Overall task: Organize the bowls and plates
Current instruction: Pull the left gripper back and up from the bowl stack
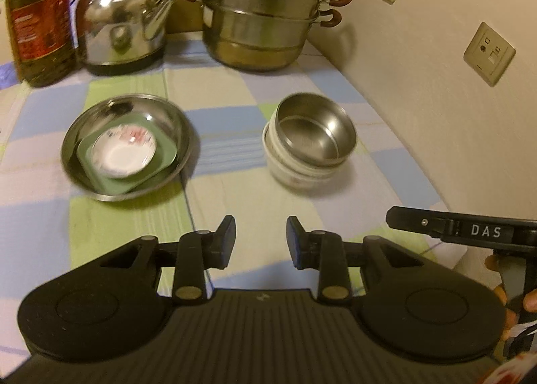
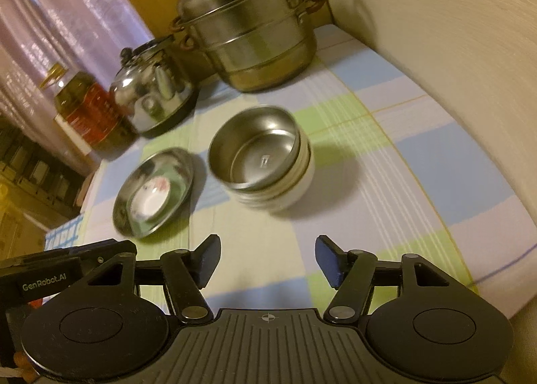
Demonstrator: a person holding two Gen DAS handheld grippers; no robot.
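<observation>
A steel dish [image 1: 80,135] on the checked cloth holds a green square plate [image 1: 161,156] with a small white saucer [image 1: 124,152] on top. To its right stand stacked bowls: a steel bowl [image 1: 315,129] nested tilted in a white bowl [image 1: 298,176]. My left gripper [image 1: 260,241] hangs open and empty, short of both stacks. In the right wrist view the steel dish [image 2: 174,162] and saucer [image 2: 149,201] lie left, the steel bowl [image 2: 258,152] in the white bowl [image 2: 288,196] ahead. My right gripper [image 2: 266,261] is open and empty, apart from them.
At the back stand a steel steamer pot [image 1: 261,11], a kettle [image 1: 124,21] and an oil bottle [image 1: 40,18]. A wall with sockets [image 1: 488,53] bounds the right side. The right gripper's body [image 1: 470,229] and a hand show at the left view's right edge.
</observation>
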